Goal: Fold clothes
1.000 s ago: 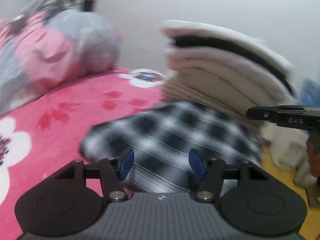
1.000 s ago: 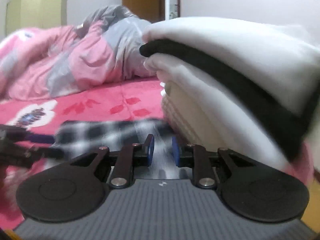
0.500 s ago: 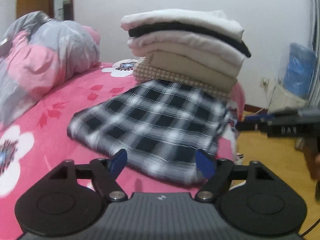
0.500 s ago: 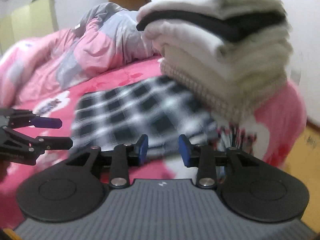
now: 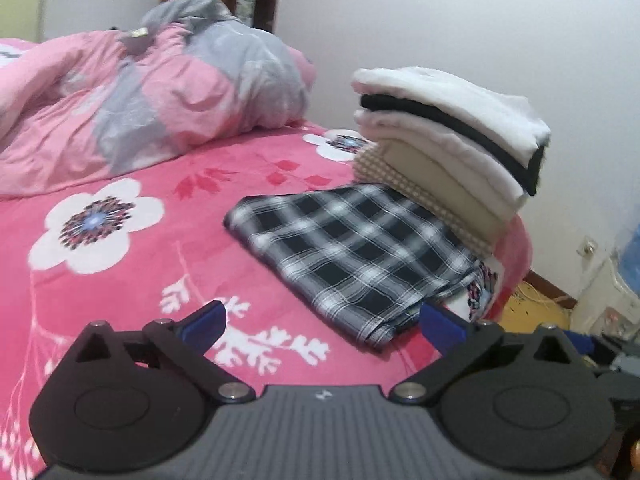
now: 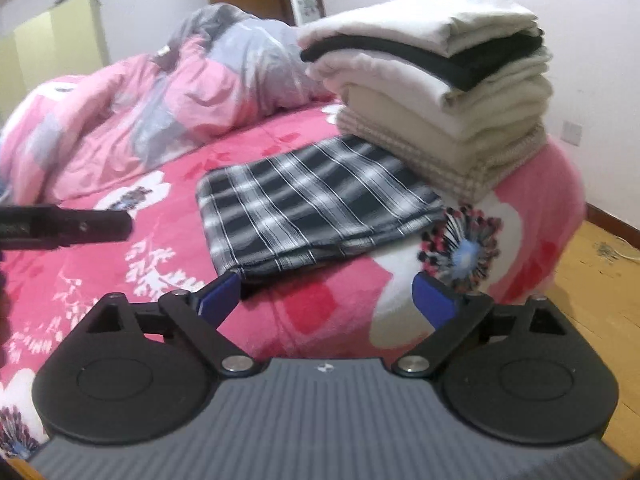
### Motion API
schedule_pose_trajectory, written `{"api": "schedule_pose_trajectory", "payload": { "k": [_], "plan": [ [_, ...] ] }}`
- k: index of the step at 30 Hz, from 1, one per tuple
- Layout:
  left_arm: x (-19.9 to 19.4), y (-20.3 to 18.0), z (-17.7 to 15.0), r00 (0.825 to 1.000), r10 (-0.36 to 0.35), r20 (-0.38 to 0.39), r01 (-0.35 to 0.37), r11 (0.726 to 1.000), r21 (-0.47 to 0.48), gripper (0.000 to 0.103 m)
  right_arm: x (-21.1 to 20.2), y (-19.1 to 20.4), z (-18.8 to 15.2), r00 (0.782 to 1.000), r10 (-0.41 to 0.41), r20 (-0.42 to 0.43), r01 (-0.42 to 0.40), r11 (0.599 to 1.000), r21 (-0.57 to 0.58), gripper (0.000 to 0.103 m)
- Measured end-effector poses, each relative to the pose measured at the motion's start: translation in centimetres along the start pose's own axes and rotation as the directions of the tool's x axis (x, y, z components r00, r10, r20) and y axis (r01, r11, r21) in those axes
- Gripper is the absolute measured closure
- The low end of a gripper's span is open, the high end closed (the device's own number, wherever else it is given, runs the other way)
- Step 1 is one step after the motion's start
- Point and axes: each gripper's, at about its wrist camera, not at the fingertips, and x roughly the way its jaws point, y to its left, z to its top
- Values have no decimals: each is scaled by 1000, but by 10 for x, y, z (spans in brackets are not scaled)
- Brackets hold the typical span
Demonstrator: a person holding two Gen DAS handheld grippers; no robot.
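Observation:
A folded black-and-white plaid garment (image 5: 352, 256) lies flat on the pink floral bed, against the foot of a stack of folded white, black and beige clothes (image 5: 444, 144). It also shows in the right wrist view (image 6: 308, 204), beside the stack (image 6: 432, 80). My left gripper (image 5: 320, 326) is open and empty, held back from the garment's near corner. My right gripper (image 6: 326, 296) is open and empty, just short of the garment's near edge. The left gripper's finger (image 6: 68, 226) shows at the left of the right wrist view.
A crumpled pink and grey duvet (image 5: 140, 100) is heaped at the back of the bed (image 5: 120, 280). The bed's rounded corner (image 6: 552, 208) drops to a wooden floor (image 6: 592, 280) at the right. A white wall stands behind the stack.
Both grippers have let go of the plaid garment, opened wide and drawn back from it. The garment now lies folded flat beside the stack.

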Motion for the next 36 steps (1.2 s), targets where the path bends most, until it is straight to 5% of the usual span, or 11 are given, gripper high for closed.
{"api": "schedule_pose_trajectory", "payload": {
  "k": [5,22,36],
  "plan": [
    [-9,-5,-5,999,43,-8,-43,999,23,0,-8,9,-5,997,-60,-45,60,998,-12,2],
    [-43,-23,-18,997,77,-19,-77,996,37,0,-50,12,-15,995,-96,4,96,994,-53,1],
    [-4,-31,-21,993,74,-93,-74,997,7,0,-39,0,-19,980,-196,-29,195,980,-37,1]
  ]
}}
